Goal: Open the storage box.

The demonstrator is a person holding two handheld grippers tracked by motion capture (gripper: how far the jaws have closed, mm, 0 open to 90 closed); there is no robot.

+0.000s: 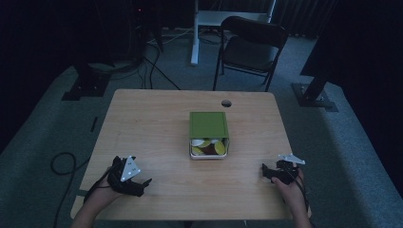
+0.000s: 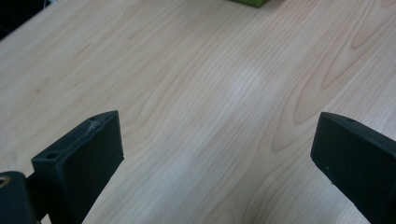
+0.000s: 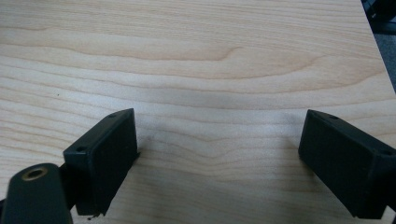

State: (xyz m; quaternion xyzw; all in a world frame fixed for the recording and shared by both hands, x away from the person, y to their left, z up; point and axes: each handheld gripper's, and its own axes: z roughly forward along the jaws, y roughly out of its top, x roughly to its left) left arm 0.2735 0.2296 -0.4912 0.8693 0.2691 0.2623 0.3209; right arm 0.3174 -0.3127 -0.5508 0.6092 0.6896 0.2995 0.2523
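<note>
A green box (image 1: 208,125) sits at the middle of the wooden table (image 1: 152,123), and its near side shows white, yellow and dark round pieces (image 1: 207,147) inside. My left gripper (image 1: 138,183) rests near the table's front left, open, with bare wood between its jaws (image 2: 212,135). A corner of the green box (image 2: 250,2) shows at the top of the left gripper view. Near the front right my right gripper (image 1: 266,172) is open too, and nothing lies between its jaws (image 3: 217,135).
A round cable hole (image 1: 226,103) lies in the table behind the box. A dark folding chair (image 1: 250,47) stands beyond the far edge. Cables (image 1: 64,164) lie on the floor at the left, and dark stand bases (image 1: 313,92) flank the table.
</note>
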